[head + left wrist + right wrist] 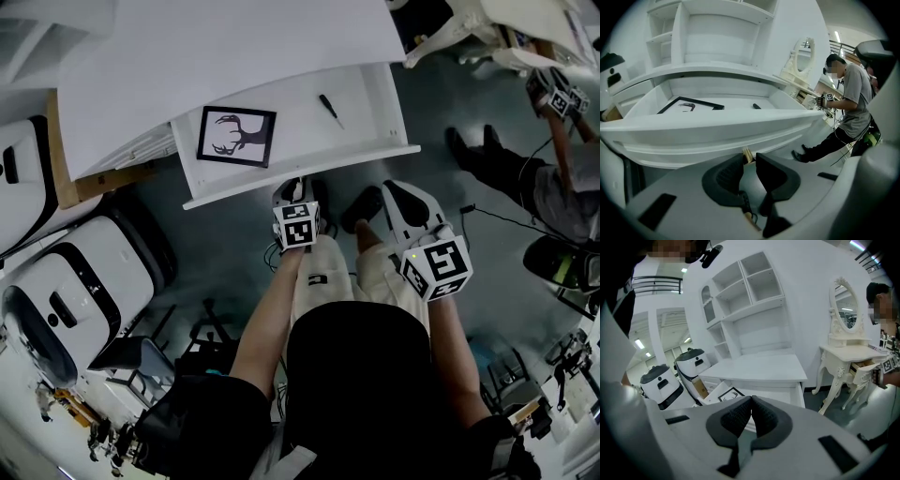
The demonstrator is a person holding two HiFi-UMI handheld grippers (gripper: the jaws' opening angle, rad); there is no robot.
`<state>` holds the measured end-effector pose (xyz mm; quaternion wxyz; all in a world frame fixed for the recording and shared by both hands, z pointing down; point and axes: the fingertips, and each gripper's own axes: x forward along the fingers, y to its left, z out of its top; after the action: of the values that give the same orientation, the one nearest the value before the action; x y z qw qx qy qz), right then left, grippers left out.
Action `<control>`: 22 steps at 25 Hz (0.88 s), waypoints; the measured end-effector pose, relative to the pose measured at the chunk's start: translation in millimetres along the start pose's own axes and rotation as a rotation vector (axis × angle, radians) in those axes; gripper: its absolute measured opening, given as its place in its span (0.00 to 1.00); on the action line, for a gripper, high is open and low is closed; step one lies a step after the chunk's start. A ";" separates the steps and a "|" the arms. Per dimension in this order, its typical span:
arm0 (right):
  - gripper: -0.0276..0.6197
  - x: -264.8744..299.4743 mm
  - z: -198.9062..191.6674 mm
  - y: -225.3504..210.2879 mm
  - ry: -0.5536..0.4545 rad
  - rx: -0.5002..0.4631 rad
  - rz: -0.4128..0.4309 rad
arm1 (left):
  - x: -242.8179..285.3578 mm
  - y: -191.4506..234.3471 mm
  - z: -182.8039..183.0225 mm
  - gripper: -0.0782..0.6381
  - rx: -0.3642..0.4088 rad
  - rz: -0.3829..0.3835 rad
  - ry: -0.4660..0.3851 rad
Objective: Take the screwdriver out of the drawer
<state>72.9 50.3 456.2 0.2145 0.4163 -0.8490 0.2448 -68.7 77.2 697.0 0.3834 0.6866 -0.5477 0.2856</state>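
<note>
Head view: drawer (309, 173) stands pulled out. The screwdriver (329, 106) lies flat on the drawer floor, toward the back right, well apart from the framed picture (236, 137) on the left. The left gripper (300, 190) sits at the drawer's front panel, and the right gripper (398, 197) hangs just beside it, outside the drawer.

Left gripper view: the left gripper (751, 157) is released, its jaws apart below the drawer (717, 124) front. A small tan piece (747, 153) shows at the tips. I cannot tell what it is, and the pads do not seem to press on it. The screwdriver (756, 106) shows as a short dark mark beyond the front panel, right of the framed picture (689, 103).

Right gripper view: the right gripper (751, 401) is clenched with nothing between its jaws. The drawer (799, 394) and framed picture (732, 393) lie ahead. The screwdriver cannot be made out here.

Judgement: the reach-in is the step in hand. Lift the left gripper clear over the front panel and come down steeply over the handle end. Set the jaws across the tool, one pad on each side. Close only when both pads are low against the drawer floor, or the thin tool may roll away.
</note>
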 end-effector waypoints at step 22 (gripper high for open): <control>0.07 5.5 13.7 25.3 -0.010 0.000 -0.021 | -104.9 -16.7 64.1 0.16 0.064 -0.114 -0.143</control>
<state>47.1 52.4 442.5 0.2128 0.4262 -0.8457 0.2406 -79.1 81.1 573.5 0.3370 0.7472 -0.5243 0.2309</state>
